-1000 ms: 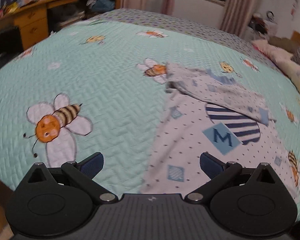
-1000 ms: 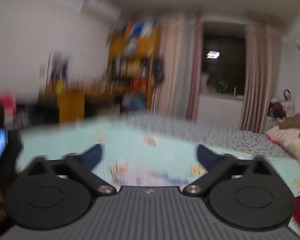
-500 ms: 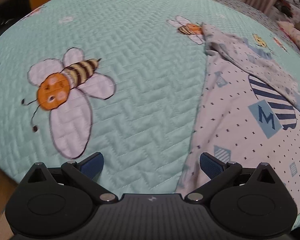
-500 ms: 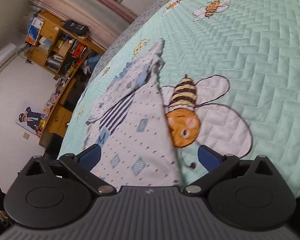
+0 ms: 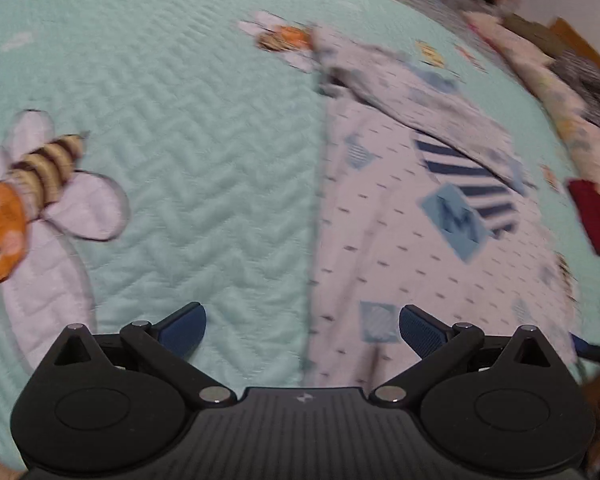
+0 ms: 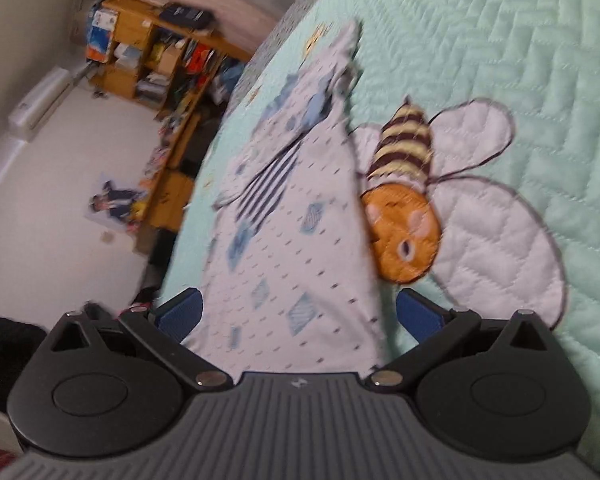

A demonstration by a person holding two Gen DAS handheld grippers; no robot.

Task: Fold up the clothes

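On bee-print quilt [image 5: 204, 160] | dotted shirt [image 5: 400, 240] at 1 o'clock, flat for folding | left gripper [image 5: 302, 326], right gripper [image 6: 298, 316] spread wide, empty, straddling hem corners

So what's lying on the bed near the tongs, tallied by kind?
White patterned garment: 1
Red item, too blurred to identify: 1
Large quilted bees on the bedspread: 2
Total: 4

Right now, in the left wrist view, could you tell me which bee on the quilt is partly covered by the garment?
The small far bee: the garment's top corner overlaps it. The large near-left bee lies fully uncovered.
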